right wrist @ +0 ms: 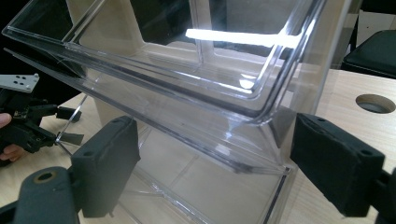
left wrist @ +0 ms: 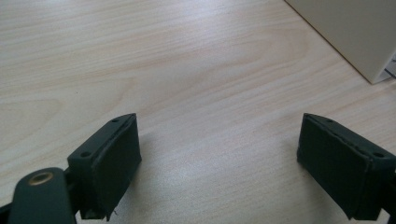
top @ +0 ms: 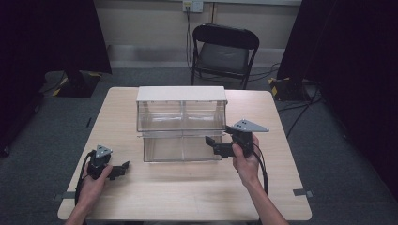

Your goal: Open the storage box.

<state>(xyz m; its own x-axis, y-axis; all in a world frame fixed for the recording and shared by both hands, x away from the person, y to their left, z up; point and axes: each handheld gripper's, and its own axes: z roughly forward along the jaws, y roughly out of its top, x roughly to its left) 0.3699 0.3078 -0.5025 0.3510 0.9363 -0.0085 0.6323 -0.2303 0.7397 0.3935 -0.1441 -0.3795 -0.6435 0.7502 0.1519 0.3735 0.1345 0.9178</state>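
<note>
I have the right gripper [top: 213,144] spread wide and empty at the right front corner of the clear plastic bin unit [top: 181,125], which sits mid-table [top: 187,197] with its two tiers of open compartments facing me. My left gripper [top: 123,167] rests low on the wood, equally wide and holding nothing. The bin looks light, rigid and slick, probably brittle, so I'd pinch the thin front lip [right wrist: 187,95] gently.
</note>
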